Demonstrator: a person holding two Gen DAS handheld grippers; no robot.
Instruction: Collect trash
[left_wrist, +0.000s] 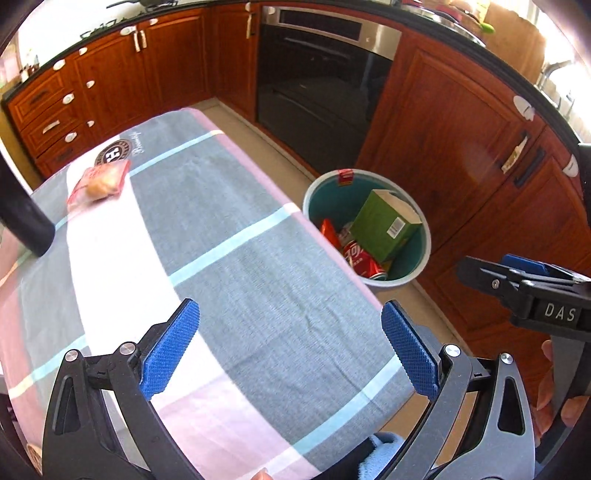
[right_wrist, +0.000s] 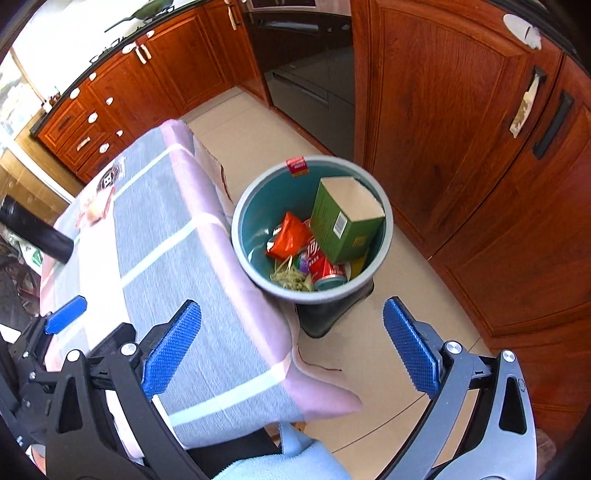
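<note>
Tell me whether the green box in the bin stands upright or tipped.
Tipped: the green cardboard box leans at an angle inside the round teal bin, resting on the red soda can.

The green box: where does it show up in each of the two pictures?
Left wrist view: the green box sits right of centre, tilted inside the bin beside the table.
Right wrist view: the green box sits just above centre, in the bin's right half.
Shared landmark: the red can lying below the box.
</note>
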